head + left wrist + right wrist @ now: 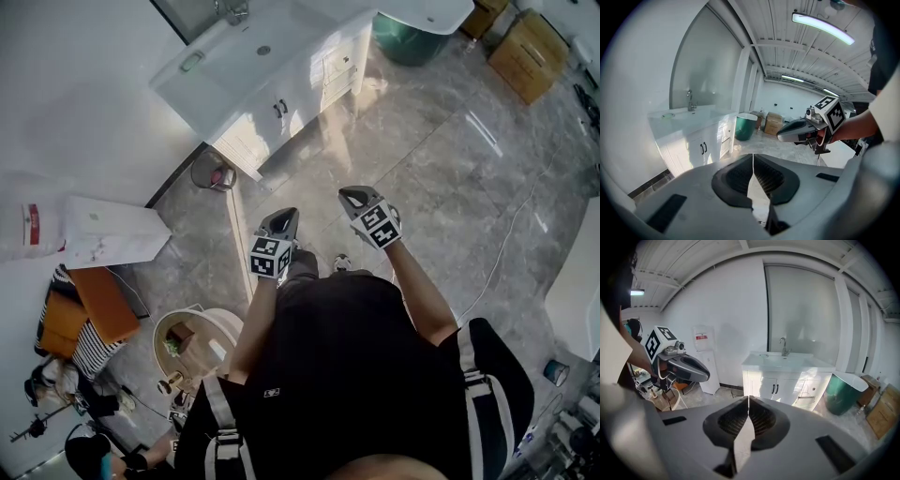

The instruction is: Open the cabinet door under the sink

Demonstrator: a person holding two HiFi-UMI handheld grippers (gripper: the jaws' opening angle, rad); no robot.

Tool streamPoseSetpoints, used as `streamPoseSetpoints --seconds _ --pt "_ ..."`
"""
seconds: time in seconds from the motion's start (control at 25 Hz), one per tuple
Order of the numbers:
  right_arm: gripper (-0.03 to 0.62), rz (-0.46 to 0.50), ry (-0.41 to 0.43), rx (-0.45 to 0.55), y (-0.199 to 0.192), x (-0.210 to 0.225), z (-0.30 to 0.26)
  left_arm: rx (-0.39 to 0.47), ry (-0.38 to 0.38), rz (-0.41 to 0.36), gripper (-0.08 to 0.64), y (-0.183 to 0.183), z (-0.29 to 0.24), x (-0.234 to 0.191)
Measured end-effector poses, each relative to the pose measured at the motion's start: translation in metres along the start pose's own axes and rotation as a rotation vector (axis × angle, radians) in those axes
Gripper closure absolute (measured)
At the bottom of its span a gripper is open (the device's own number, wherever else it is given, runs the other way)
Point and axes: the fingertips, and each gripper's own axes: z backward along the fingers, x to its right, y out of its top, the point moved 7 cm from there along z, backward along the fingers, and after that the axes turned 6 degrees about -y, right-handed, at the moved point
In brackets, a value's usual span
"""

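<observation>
The white sink cabinet stands against the wall, well ahead of me. Its two doors are closed, with a pair of black handles at their middle seam. Both grippers hang over the grey floor, well short of the cabinet. The left gripper is shut and empty, and so is the right gripper. In the left gripper view the shut jaws point towards the doors, with the right gripper beside them. In the right gripper view the cabinet handles lie straight beyond the shut jaws.
A green bin stands right of the cabinet, with cardboard boxes further right. A small wire basket sits at the cabinet's left end. A white appliance and a round stool are to my left.
</observation>
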Motion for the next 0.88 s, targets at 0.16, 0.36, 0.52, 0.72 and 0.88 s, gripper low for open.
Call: streamPoseSetpoints --seconds 0.16,0.36,0.52,0.72,0.88 --pt "0.532 0.001 0.001 0.003 0.000 0.001 -0.001 0.000 0.003 -0.005 0.543 0.002 0.000 -0.001" --pt "0.532 0.017 0.011 -0.004 0.001 0.002 -0.008 0.010 0.020 -0.007 0.543 0.004 0.002 -0.011" --pt "0.532 0.009 0.000 -0.026 0.002 0.004 -0.019 -0.008 0.012 0.008 0.543 0.003 0.000 -0.030" --pt "0.532 -0.019 -0.019 -0.041 0.017 0.019 -0.048 -0.026 -0.010 0.016 0.543 0.016 -0.010 -0.062" --pt "0.532 -0.046 -0.034 -0.059 0.030 0.025 -0.080 -0.046 -0.043 0.014 0.543 0.023 -0.020 -0.095"
